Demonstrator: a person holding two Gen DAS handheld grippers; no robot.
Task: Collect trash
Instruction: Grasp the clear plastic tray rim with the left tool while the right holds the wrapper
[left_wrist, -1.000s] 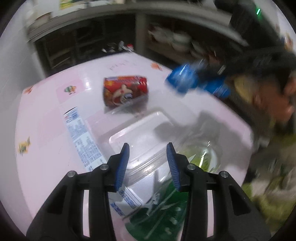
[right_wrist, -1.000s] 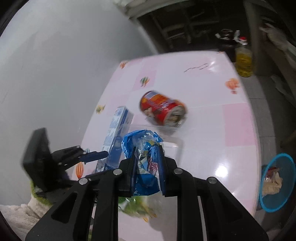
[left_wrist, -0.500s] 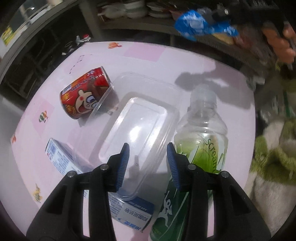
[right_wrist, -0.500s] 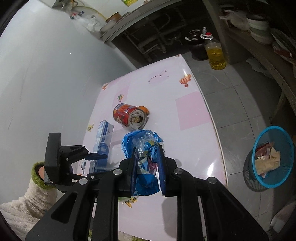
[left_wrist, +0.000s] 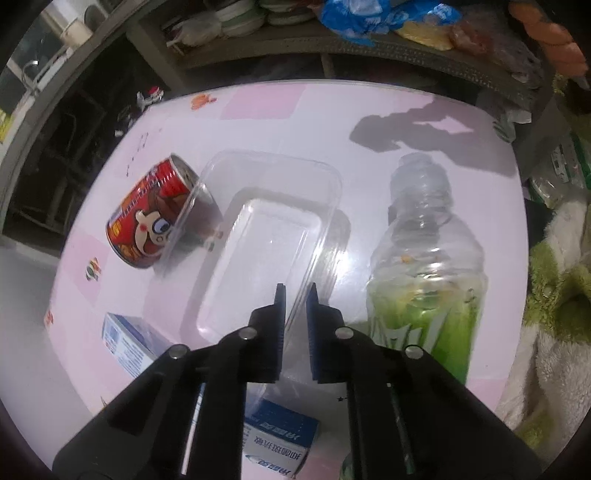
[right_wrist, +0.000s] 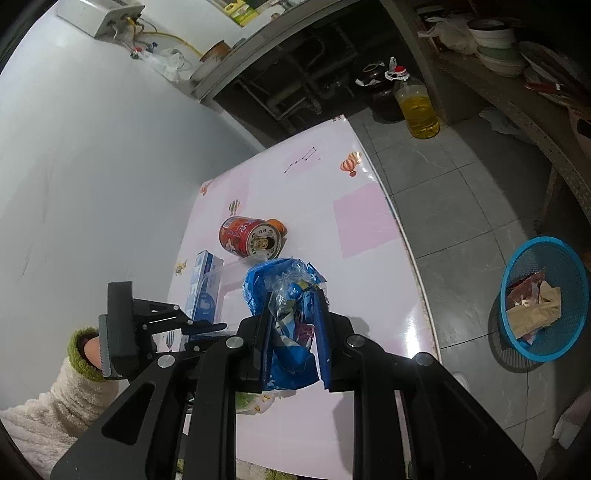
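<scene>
My left gripper (left_wrist: 294, 291) is shut on the near rim of a clear plastic container (left_wrist: 273, 229) on the pink table (left_wrist: 332, 114). A red can (left_wrist: 155, 218) lies on its side left of it, touching its far corner. A green-labelled bottle (left_wrist: 424, 258) lies to the right. A blue-and-white carton (left_wrist: 129, 341) sits under the container's near end. My right gripper (right_wrist: 295, 295) is shut on a crumpled blue wrapper (right_wrist: 284, 280), held above the table. The left gripper (right_wrist: 207, 326), the can (right_wrist: 251, 236) and the carton (right_wrist: 201, 284) show in the right wrist view.
A blue mesh bin (right_wrist: 543, 299) with trash stands on the tiled floor right of the table. An oil bottle (right_wrist: 415, 101) stands on the floor beyond the table. Shelves with bowls (left_wrist: 236, 18) run behind. A white wall (right_wrist: 92, 166) is on the left.
My left gripper's jaws closed from wide open onto the clear container's rim. My right gripper rose and drew back with the blue wrapper; the bin now shows more fully.
</scene>
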